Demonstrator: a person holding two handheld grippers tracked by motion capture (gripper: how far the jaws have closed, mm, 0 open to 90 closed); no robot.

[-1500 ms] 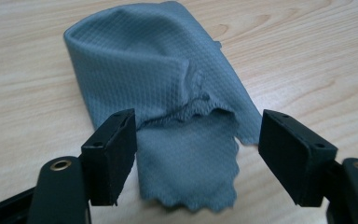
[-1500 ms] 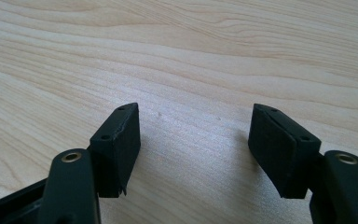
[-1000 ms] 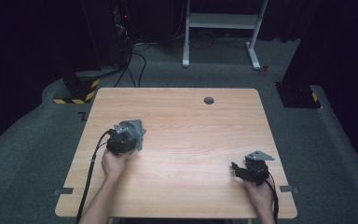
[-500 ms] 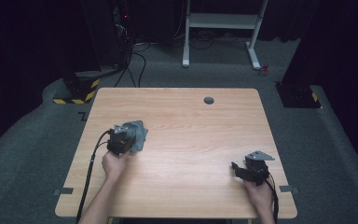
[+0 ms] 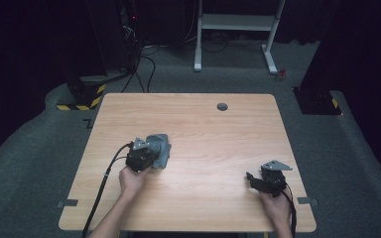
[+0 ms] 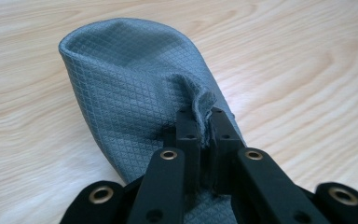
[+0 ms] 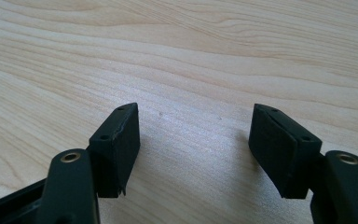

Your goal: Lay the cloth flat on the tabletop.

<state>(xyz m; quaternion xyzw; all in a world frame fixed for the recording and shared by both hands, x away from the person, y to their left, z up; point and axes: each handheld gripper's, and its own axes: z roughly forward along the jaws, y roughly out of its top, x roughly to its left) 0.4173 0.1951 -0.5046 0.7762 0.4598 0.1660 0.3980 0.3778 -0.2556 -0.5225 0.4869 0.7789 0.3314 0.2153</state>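
pinching grey cloth, left gripper apparently shut.

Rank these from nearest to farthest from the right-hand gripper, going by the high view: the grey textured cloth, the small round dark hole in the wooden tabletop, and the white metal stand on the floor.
From the right gripper, at the table's near right:
1. Grey textured cloth, left of it across the table, pinched in the left gripper.
2. Small round dark hole, near the table's far edge. These first two are nearly level, so the order is unsure.
3. White metal stand, on the floor beyond the table.
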